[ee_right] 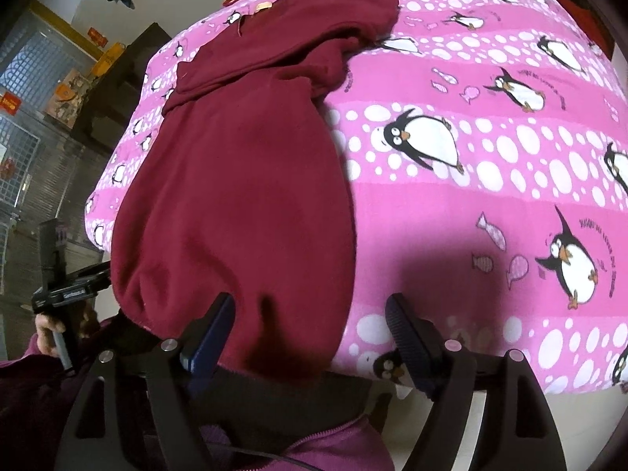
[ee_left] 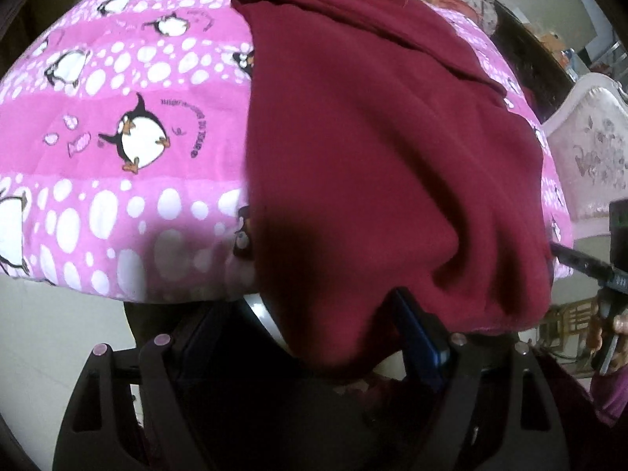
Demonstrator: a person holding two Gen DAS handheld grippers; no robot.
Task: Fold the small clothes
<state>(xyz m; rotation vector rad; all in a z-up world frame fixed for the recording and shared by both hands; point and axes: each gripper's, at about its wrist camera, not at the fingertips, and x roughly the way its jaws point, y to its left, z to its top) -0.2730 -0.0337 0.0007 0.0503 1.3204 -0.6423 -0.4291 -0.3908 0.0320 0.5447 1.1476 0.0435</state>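
A dark red garment [ee_left: 373, 145] lies lengthwise on the pink penguin-print quilt [ee_left: 117, 125], its near end hanging over the bed's front edge. My left gripper [ee_left: 310, 333] is open, its jaws wide apart with the garment's near end drooping between them; the left finger is partly hidden. In the right wrist view the same garment [ee_right: 243, 180] lies on the quilt [ee_right: 490, 196]. My right gripper [ee_right: 310, 325] is open at the garment's near right corner, its left finger [ee_right: 214, 325] against the cloth.
The quilt's front edge drops to a pale floor [ee_left: 59, 322]. A white upholstered headboard [ee_left: 588, 149] stands at the right. The other hand-held gripper shows at the right edge of the left view [ee_left: 604, 274]. Shelves and a metal gate [ee_right: 35, 117] stand at the left.
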